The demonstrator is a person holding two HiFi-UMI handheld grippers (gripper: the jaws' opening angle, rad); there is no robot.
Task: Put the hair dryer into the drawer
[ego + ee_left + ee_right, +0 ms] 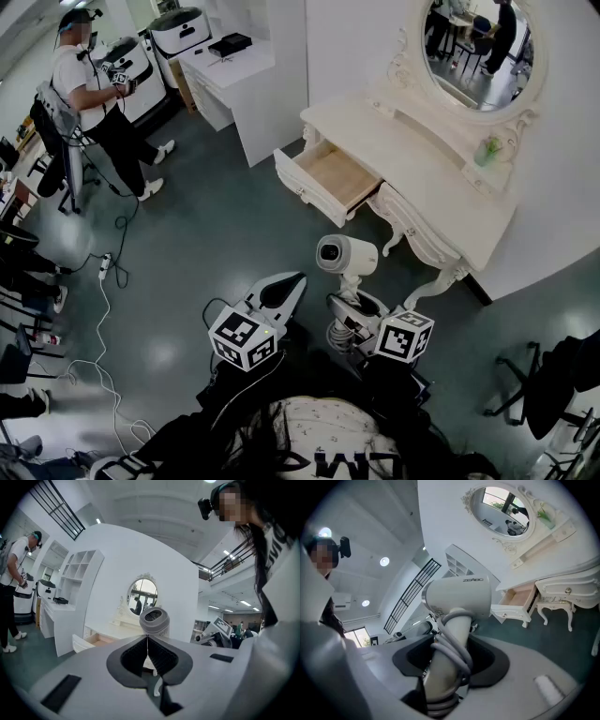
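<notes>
One hair dryer (345, 255), one open drawer (339, 174)

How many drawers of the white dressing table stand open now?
1: the open drawer at the left end of the dressing table, head view; others may be hidden.

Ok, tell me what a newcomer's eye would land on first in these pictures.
The white hair dryer stands out at the centre, held upright by its cord-wrapped handle in the right gripper. Beyond it, the drawer of the white dressing table, which carries an oval mirror, stands pulled open. The left gripper sits beside the right one with jaws together, holding nothing.
</notes>
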